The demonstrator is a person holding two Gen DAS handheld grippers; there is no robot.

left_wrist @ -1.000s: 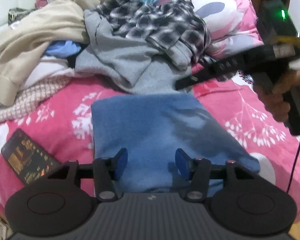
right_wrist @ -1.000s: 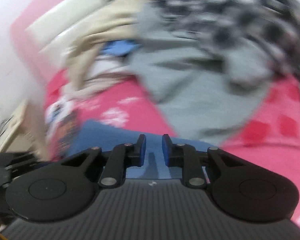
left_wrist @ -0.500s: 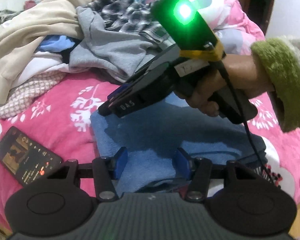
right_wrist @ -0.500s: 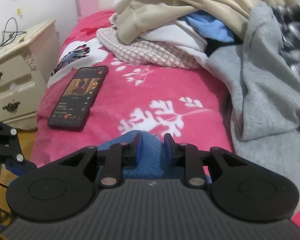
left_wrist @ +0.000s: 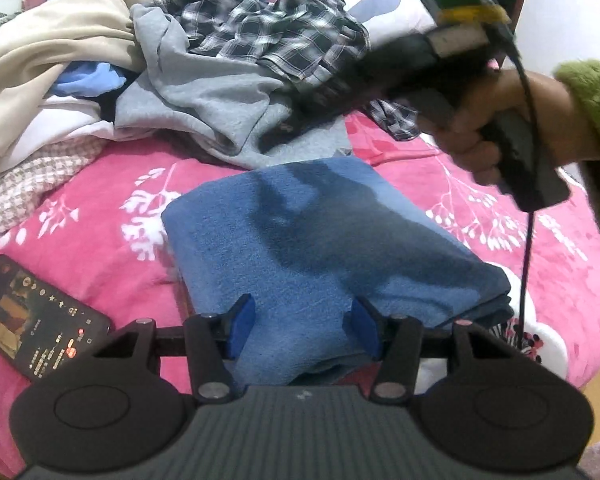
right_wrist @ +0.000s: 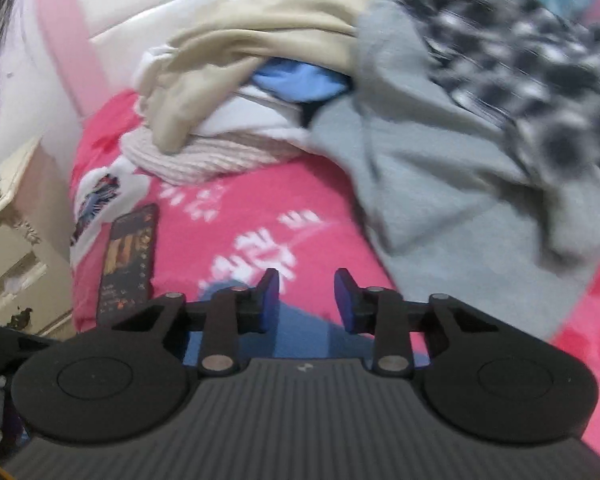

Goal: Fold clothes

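Left gripper (left_wrist: 302, 330), jaws apart and empty, hovers over the one folded blue garment (left_wrist: 316, 240) at frame centre; we judge it laid clear of the pile to mark it done. Right gripper (right_wrist: 306, 300), unclenched and empty, faces the unfolded heap: one grey sweatshirt (right_wrist: 440, 184), one plaid shirt (left_wrist: 268, 36), one beige garment (left_wrist: 56, 52). One phone (left_wrist: 36, 320), lower left.

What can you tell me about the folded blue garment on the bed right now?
The blue garment looks like soft fleecy fabric, folded into a thick, roughly rectangular stack with layered edges showing at its right corner. It lies flat on the pink floral bedspread, its far edge against the grey sweatshirt. A shadow crosses its top. Nothing grips it: the left gripper hovers over its near end, jaws apart.
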